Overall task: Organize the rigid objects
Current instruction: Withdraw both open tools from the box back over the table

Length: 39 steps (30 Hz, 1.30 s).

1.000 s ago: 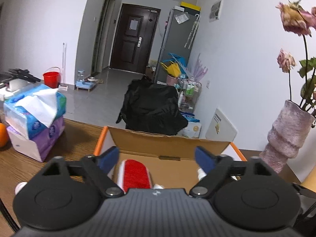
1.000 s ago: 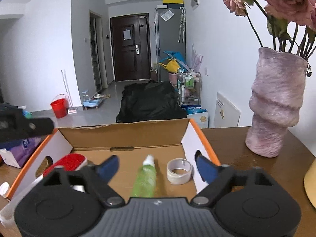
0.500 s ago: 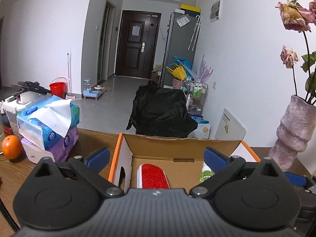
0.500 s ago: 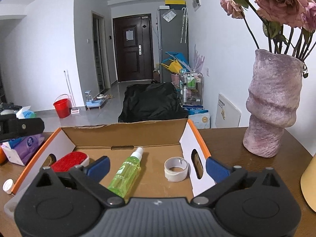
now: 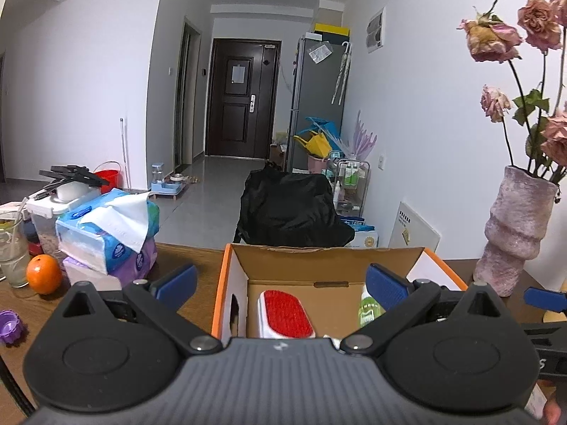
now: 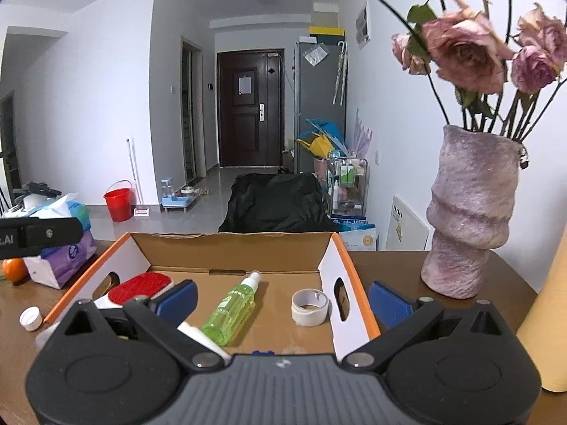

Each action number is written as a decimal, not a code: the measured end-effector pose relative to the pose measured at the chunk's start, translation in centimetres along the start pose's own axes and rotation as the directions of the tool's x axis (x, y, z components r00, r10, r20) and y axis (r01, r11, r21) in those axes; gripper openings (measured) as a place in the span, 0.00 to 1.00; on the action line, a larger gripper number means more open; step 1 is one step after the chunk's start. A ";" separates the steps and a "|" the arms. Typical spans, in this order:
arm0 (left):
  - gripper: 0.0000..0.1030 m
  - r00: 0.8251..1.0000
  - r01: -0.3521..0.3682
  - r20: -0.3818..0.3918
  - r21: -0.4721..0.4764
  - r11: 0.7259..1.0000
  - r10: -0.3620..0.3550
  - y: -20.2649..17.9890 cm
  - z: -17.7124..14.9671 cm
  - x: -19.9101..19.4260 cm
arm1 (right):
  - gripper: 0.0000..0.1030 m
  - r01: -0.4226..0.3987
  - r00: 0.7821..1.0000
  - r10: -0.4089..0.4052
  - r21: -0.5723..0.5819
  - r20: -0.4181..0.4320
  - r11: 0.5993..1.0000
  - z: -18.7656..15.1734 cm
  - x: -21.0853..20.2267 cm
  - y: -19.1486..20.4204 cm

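While both grippers hang over the near edge of the desk (image 6: 389, 265), each has its fingers spread wide and empty. The right gripper (image 6: 281, 299) straddles the right wall of the box (image 6: 349, 283): one finger sits over the box floor, the other outside it. Just ahead of it, inside the box, lie a green bottle (image 6: 234, 310) and a tape roll (image 6: 310, 307); the bottle's long axis runs from near left to far right, nozzle pointing away. A red brush (image 6: 140, 283) lies in the box's left part, its long axis running near to far in the left view. The left gripper (image 5: 281, 283) straddles the box's left wall in the same way.

Outside the box, a white cap (image 6: 30, 318) sits on the desk just left of it, nearer the left gripper, and is probably the next thing to collect. A purple cap (image 5: 12, 326) lies farther left, near an orange (image 5: 44, 274) and tissue packs (image 5: 106, 233). Open desk surrounds the white cap. On the right, a vase (image 6: 471, 212) stands close to the box, so room there is tighter.
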<state>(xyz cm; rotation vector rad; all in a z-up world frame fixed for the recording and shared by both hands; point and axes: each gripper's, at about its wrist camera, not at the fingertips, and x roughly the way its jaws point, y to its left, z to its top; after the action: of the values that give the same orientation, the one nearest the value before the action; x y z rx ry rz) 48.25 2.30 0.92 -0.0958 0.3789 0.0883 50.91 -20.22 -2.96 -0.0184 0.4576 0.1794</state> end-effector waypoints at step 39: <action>1.00 0.999 -0.025 -0.021 0.026 0.999 0.025 3.3 -7.9 -13.3 | 1.00 0.056 0.998 -0.056 0.036 0.012 0.998 -9.3 -12.8 -3.2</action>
<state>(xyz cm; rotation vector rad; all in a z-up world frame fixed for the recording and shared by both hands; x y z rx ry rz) 32.69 3.77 -1.64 -0.0666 0.4022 0.1070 36.08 -26.05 -5.72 0.0044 0.4464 0.1161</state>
